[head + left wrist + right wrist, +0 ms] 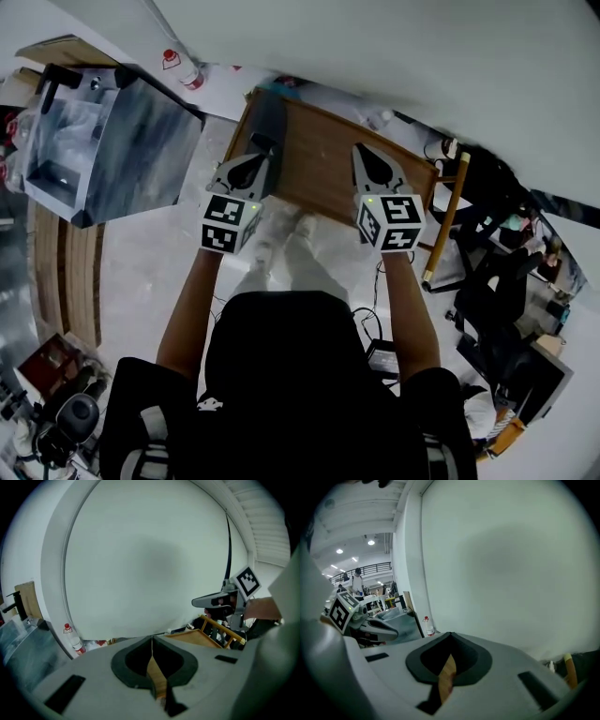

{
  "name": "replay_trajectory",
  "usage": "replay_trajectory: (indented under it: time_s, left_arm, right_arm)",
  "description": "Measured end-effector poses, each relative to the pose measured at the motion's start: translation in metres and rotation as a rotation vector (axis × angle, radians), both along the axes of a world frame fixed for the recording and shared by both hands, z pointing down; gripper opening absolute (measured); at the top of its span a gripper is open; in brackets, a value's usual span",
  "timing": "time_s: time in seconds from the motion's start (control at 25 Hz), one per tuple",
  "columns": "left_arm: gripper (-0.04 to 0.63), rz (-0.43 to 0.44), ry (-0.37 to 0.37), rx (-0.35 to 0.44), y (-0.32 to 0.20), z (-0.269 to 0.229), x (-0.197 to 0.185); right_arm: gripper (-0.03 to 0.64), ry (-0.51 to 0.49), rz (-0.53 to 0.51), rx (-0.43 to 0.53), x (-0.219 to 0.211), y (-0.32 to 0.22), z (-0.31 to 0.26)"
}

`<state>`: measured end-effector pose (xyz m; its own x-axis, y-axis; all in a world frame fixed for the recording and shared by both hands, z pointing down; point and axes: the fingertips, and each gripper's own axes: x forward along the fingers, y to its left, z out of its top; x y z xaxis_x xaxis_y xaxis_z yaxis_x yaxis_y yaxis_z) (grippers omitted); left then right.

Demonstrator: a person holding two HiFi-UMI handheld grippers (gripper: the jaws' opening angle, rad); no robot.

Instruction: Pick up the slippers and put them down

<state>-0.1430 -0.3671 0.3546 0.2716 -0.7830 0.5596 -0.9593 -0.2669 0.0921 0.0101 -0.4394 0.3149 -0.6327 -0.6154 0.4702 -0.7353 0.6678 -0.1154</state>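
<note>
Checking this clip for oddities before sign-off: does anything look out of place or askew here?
Nothing looks spilled or damaged. One oddity: no slippers show in any view. The left gripper and right gripper are both shut and empty, above the wooden table's near edge.

Two grippers, one wooden table, one bottle.

The head view looks steeply down from the person's head, close over the left gripper, the right gripper and the wooden table; each gripper view sits just behind its own jaws, facing along them towards the white wall. Both gripper views share that wall and the red-capped bottle; each catches the other gripper at its edge.
</note>
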Motion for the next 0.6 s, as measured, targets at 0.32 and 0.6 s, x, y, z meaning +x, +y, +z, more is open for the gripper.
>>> replay_trajectory:
  time_s: [0.32, 0.6]
  left_arm:
    - [0.006, -0.029, 0.001, -0.113, -0.004, 0.052, -0.007]
    - [0.006, -0.04, -0.01, -0.196, -0.008, 0.091, -0.011]
  right_arm:
    - [-0.002, 0.034, -0.032, -0.063, -0.002, -0.01, 0.039]
    - [-0.003, 0.059, -0.048, -0.111, 0.0, -0.019, 0.066]
